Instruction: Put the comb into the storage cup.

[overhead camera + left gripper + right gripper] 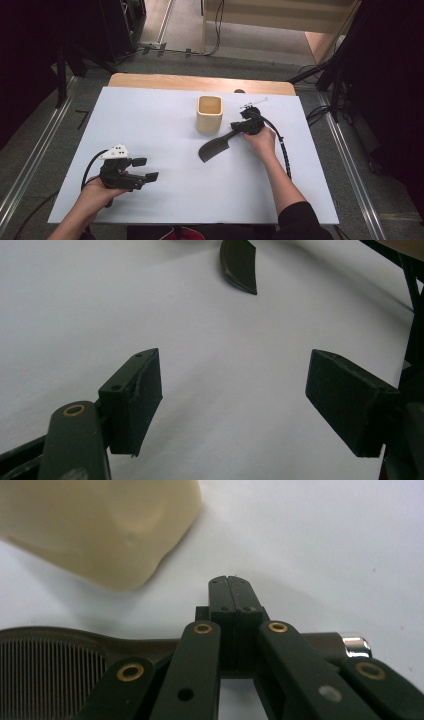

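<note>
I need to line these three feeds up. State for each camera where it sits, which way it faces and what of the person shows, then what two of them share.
High view: above the person's side, looking forward and down on the table; both forearms, left gripper and right gripper show.
Left gripper view: rides the left gripper, facing across the sheet between open jaws.
Right gripper view: rides the right gripper, jaws shut, looking over the dark spatula at the cream cup.
Shared: the spatula's blade, also in the high view.
</note>
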The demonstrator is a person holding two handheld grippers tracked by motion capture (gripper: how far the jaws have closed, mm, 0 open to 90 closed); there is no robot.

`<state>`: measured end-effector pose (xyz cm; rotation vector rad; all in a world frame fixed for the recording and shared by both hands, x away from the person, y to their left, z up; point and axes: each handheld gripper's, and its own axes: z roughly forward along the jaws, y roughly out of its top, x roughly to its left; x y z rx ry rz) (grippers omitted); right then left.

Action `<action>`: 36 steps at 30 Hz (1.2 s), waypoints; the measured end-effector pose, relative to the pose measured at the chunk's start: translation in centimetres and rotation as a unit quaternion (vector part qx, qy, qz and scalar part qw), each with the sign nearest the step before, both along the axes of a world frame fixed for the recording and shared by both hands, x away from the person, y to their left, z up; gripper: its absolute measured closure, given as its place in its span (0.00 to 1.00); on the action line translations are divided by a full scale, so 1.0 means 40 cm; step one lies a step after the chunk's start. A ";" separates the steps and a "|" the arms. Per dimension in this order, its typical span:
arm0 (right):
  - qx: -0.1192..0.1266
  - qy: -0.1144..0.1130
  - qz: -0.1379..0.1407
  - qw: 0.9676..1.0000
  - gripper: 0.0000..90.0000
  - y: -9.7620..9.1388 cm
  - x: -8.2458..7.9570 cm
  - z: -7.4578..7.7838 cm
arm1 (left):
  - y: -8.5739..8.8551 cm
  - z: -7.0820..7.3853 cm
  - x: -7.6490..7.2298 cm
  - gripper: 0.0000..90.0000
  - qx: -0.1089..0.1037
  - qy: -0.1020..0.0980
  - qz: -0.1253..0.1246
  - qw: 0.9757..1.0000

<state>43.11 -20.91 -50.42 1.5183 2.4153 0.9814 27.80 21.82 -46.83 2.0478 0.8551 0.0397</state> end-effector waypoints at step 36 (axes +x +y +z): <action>-0.008 0.030 0.017 0.999 0.97 -0.084 -0.132 0.000 | 0.001 0.004 -0.001 0.27 -0.004 -0.007 0.003 1.000</action>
